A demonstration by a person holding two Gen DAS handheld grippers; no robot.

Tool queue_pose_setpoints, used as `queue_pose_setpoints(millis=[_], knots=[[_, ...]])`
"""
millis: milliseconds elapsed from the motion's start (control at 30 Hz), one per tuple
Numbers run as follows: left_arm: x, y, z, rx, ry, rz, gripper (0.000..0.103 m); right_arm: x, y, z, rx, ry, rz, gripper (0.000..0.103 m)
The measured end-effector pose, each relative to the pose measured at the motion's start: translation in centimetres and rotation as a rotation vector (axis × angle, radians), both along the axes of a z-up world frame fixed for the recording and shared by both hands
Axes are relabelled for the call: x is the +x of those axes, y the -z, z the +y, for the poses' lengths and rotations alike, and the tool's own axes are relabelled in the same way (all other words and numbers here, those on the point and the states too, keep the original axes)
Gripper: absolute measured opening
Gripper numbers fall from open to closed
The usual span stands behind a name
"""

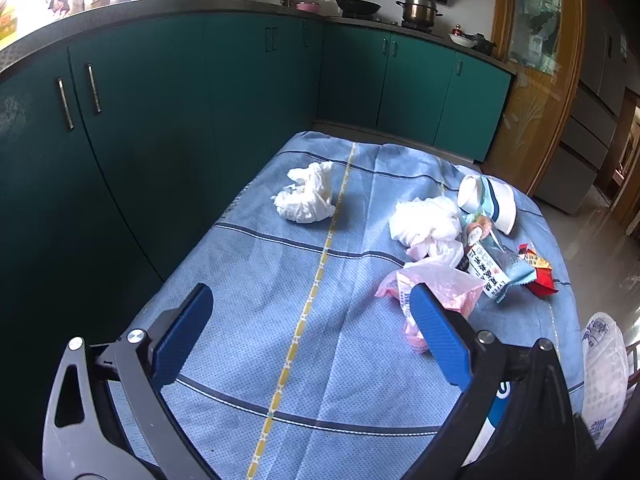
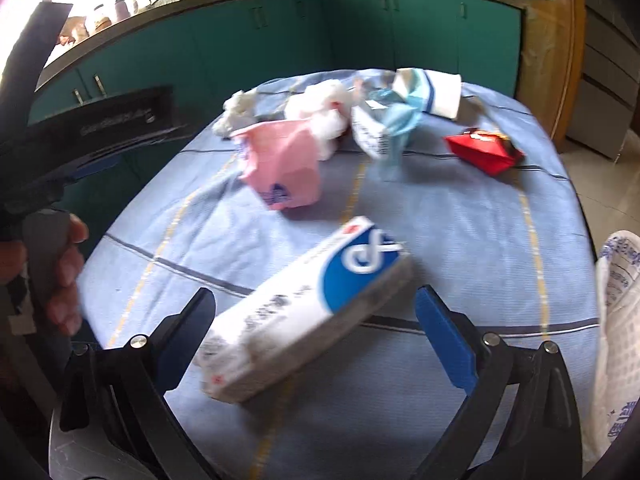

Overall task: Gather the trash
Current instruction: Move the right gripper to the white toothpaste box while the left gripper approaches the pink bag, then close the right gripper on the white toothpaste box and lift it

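Box (image 2: 304,312) — long axis diagonal, blue end up-right — between spread fingers (image 2: 444,344).

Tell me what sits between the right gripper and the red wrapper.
The white-and-blue box lies between the open fingers of the right gripper, directly in front. Beyond it, the cloth up to the red wrapper looks bare.

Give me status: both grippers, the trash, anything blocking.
Left gripper open, empty, over the tablecloth. Right gripper open; white-and-blue box blurred between its jaws, grip unclear. Tissues, pink bag, red wrapper uncollected. Nothing blocking.
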State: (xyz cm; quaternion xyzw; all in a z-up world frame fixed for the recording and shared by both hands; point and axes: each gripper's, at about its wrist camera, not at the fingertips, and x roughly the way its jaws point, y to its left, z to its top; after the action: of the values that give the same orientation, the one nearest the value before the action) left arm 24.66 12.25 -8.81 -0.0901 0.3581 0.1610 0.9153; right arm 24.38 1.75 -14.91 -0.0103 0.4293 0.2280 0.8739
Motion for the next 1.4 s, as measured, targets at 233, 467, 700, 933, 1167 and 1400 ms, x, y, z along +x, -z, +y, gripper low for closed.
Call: queue_pose_setpoints(millis=[233,467,700,933,1167,1400], knots=[[-0.4,0.1,0.7,-0.011,-0.016,0.002,0.098,-1.0,1.8,3.0,-0.129,0.021,-0.017,0.098],[-0.4,0.2,0.6,-0.014,-0.015,0.005,0.098,-0.6,1.6,1.1,-0.162,0.005,-0.022,0.052],[-0.7,0.4,1.4,-0.047,-0.039,0.010,0.098,1.1,1.4,-2.9,-0.196,0.076,-0.031,0.031],[-0.4,0.9,0.7,-0.051,-0.025,0.027,0.098,1.6,1.4,-4.9,-0.117,0.106,0.006,0.066],[0.5,1.7,-1.7,-0.026,0.076,0.068,0.098,1.5,1.5,-4.3,-0.239,0.142,-0.087,0.073],[0.7,2.4,-3.2,-0.009,0.121,0.099,0.098,1.8,1.9,-4.3,-0.147,0.062,-0.054,0.054]])
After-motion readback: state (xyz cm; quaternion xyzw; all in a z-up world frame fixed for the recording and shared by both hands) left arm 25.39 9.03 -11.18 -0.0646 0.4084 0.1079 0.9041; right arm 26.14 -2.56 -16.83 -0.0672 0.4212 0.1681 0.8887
